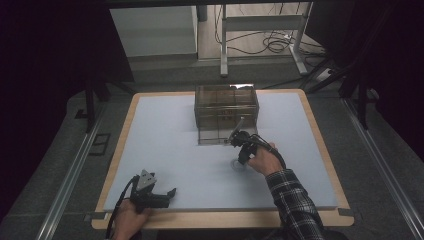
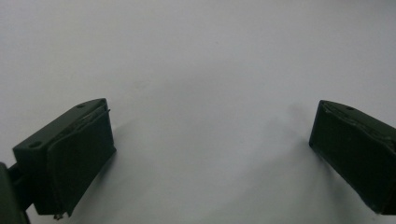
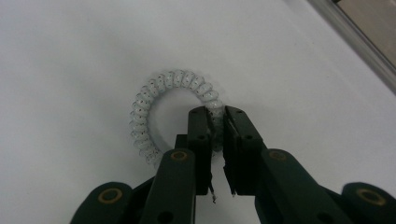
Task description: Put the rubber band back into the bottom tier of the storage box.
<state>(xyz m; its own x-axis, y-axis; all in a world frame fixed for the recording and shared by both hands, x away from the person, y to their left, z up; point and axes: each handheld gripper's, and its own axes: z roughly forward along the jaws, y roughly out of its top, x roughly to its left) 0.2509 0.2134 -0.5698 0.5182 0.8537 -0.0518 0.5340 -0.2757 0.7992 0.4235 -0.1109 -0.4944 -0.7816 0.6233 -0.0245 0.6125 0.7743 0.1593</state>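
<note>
The right gripper [image 3: 215,114] pinches one side of a pale, clear spiral coil hair tie [image 3: 154,100] flecked with small dark dots; its fingers [image 3: 198,126] are drawn almost together, with the coil's right-hand arc caught between the tips. The rest of the ring lies flat on the white tabletop [image 3: 70,56], curving away to the left of the fingers in the right gripper view. In the high view, the right gripper [image 1: 243,150] sits just right of the tabletop's [image 1: 165,145] centre, and the hair tie [image 1: 237,164] shows as a faint small ring beside the hand. Just beyond it, toward the far side, stands a smoky transparent plastic organiser box [image 1: 226,112] with inner compartments, near the gripper but apart from the hair tie.

The left gripper [image 1: 165,195] rests at the near left edge of the tabletop, well apart from the hair tie and the box. Its fingers [image 2: 74,154] are spread wide over bare white surface [image 2: 201,70], with nothing between them.
</note>
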